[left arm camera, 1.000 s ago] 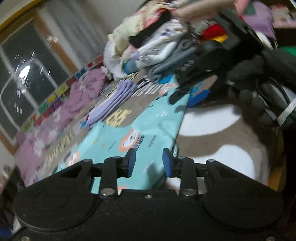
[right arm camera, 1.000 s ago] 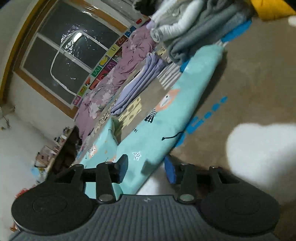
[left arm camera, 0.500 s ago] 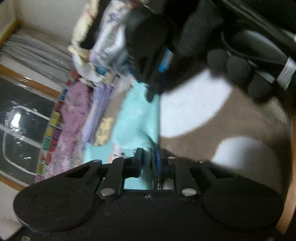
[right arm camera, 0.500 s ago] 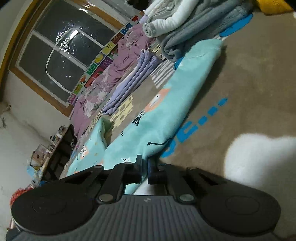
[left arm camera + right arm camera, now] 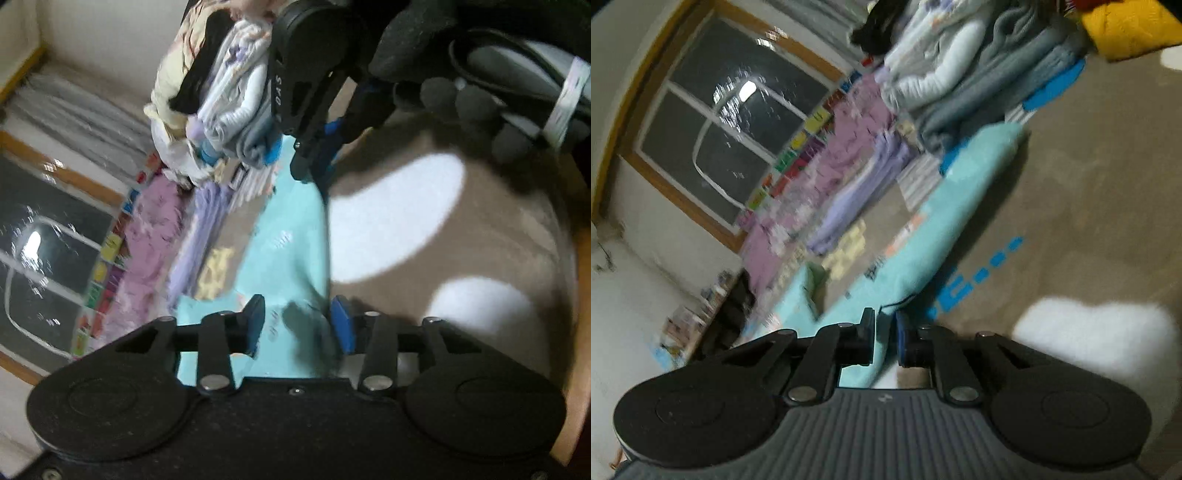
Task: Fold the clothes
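Note:
A turquoise printed garment [image 5: 291, 236] lies in a long folded strip on the beige rug [image 5: 480, 229]. My left gripper [image 5: 297, 326] sits low over its near end, with its jaws opening; the cloth lies between them and the pads stand clear of it. At the strip's far end is my right gripper [image 5: 314, 166], held by a black-gloved hand [image 5: 461, 99]. In the right wrist view the right gripper [image 5: 885, 338] has a narrow gap and its jaws are opening. The edge of the turquoise garment [image 5: 923, 251] shows in that gap.
A tall pile of folded clothes [image 5: 221, 103] stands beyond the garment, also in the right wrist view [image 5: 960, 81]. A folded lilac garment [image 5: 199, 229] and a pink one [image 5: 147, 229] lie toward the dark window [image 5: 731, 133]. A yellow item [image 5: 1126, 29] sits far right.
Both grippers closed on the turquoise cloth half a second ago and have since parted their jaws. The left gripper rolled and dropped closer to the cloth. The right one stayed in place.

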